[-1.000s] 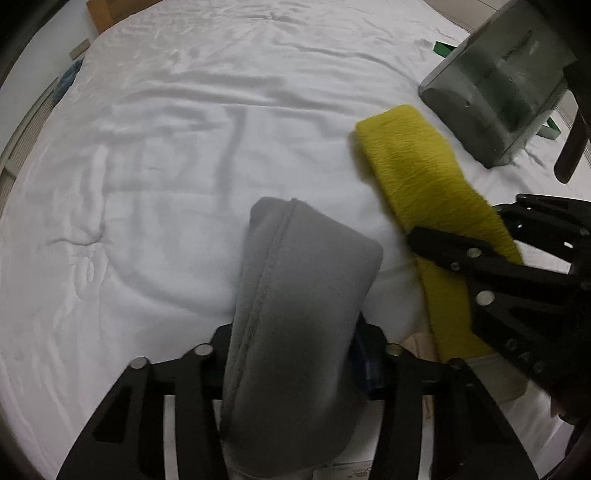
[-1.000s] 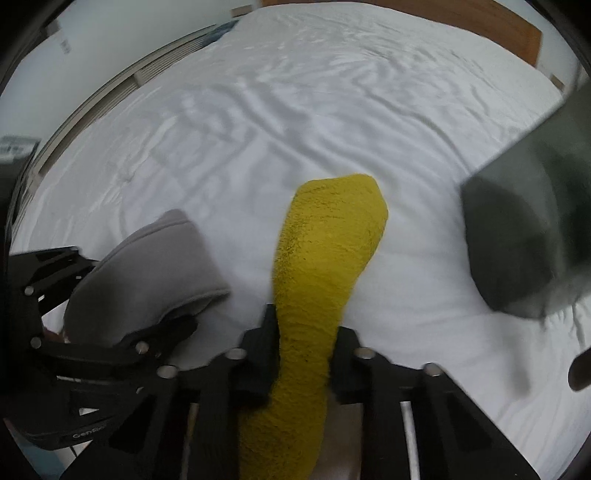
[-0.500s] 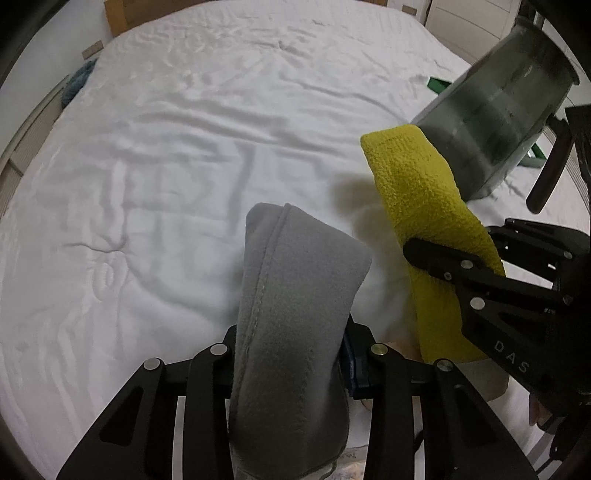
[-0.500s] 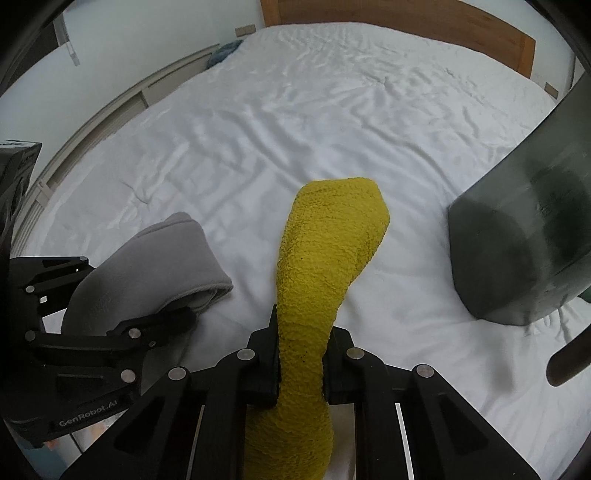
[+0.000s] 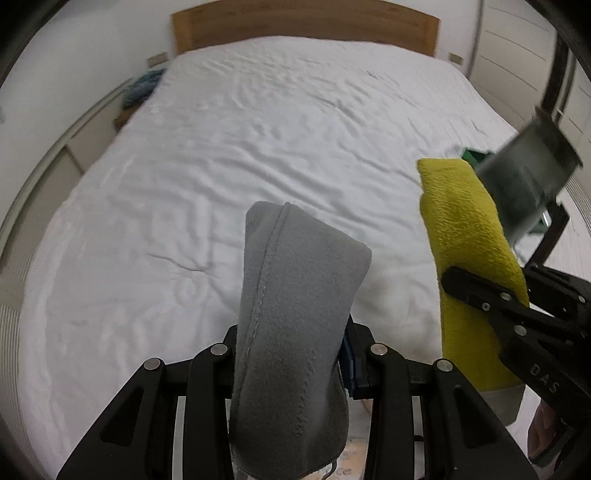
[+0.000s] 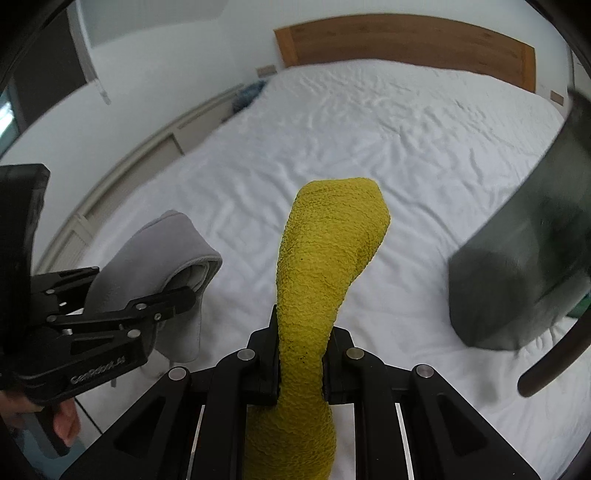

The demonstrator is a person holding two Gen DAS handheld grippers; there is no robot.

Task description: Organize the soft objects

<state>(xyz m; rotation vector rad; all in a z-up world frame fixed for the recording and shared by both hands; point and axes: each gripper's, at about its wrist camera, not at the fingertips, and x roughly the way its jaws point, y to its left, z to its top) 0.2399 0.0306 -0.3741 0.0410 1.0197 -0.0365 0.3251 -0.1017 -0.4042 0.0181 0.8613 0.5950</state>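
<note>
My left gripper (image 5: 295,343) is shut on a folded grey fleece cloth (image 5: 295,314) and holds it up above the white bed (image 5: 258,147). My right gripper (image 6: 299,343) is shut on a folded yellow towel (image 6: 325,258), also raised above the bed. In the left wrist view the yellow towel (image 5: 469,258) and the right gripper (image 5: 491,299) are to the right. In the right wrist view the grey cloth (image 6: 159,251) and the left gripper (image 6: 147,306) are to the left.
A dark translucent bin (image 6: 524,266) lies tilted on the bed at the right; it shows in the left wrist view (image 5: 524,184) too, with something green (image 5: 474,155) behind it. A wooden headboard (image 5: 306,26) is at the far end. A low ledge (image 6: 166,144) runs along the left.
Both grippers have lifted and tilted up with their cloths, so the headboard and walls come into view. The cloths now hang clear of the bed.
</note>
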